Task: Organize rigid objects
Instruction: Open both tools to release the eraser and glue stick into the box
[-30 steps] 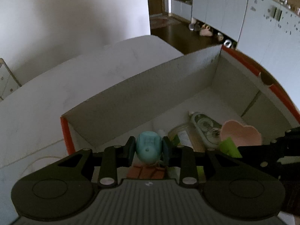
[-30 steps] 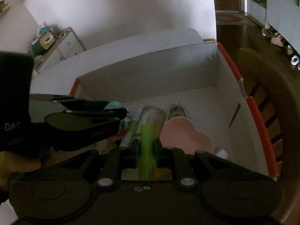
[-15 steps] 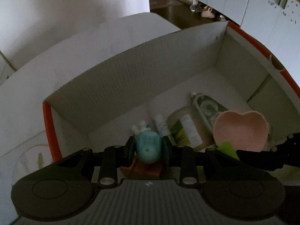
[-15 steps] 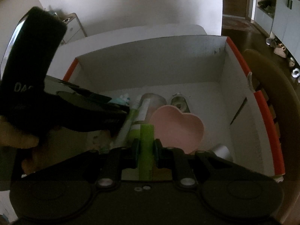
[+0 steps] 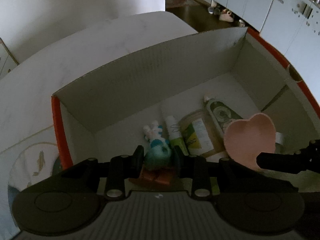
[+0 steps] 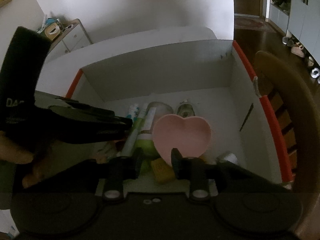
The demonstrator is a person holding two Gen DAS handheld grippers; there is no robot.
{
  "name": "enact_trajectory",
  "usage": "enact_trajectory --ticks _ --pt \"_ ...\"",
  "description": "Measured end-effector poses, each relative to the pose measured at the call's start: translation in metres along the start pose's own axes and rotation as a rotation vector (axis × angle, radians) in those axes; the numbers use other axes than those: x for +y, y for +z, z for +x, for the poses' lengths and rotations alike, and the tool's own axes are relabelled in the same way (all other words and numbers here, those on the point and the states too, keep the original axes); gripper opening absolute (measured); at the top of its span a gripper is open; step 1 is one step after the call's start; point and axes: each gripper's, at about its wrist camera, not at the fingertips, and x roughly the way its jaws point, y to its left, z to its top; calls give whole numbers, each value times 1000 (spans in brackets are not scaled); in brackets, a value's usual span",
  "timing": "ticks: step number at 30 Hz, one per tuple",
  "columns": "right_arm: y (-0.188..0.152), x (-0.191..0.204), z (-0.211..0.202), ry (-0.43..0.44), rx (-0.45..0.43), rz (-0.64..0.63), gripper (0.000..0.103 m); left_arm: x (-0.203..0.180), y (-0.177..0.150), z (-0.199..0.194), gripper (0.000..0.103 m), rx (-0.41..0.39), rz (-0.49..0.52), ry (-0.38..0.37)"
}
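Right tool [image 6: 155, 160] just opened, released green tube [image 6: 145, 140] lying lengthwise, cap toward far wall.

- One cardboard box [image 5: 160, 74] with orange edging is sitting open on the white table [image 5: 80, 46].
- One pink heart-shaped dish [image 6: 181, 133] is lying inside it.
- One teal toy figure [image 5: 158, 156] is showing between black fingers.
- Two slim white-and-green tubes [image 6: 148, 120] are lying side by side.
- One clear jar [image 5: 197, 134] and one oval tape dispenser [image 5: 220, 113] are resting beside them.
- One yellow block [image 6: 162, 169] is lying nearest the camera.
- Two grippers [image 6: 155, 160] are reaching in.
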Motion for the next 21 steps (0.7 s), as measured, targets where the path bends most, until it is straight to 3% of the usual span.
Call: enact_trajectory --ticks 10,21 --pt "-7 5 -24 -21 -55 19 39 -3 -17 -36 31 -97 1 -38" --pt "-22 27 -56 -55 -153 18 59 6 -46 -90 31 -228 49 -97"
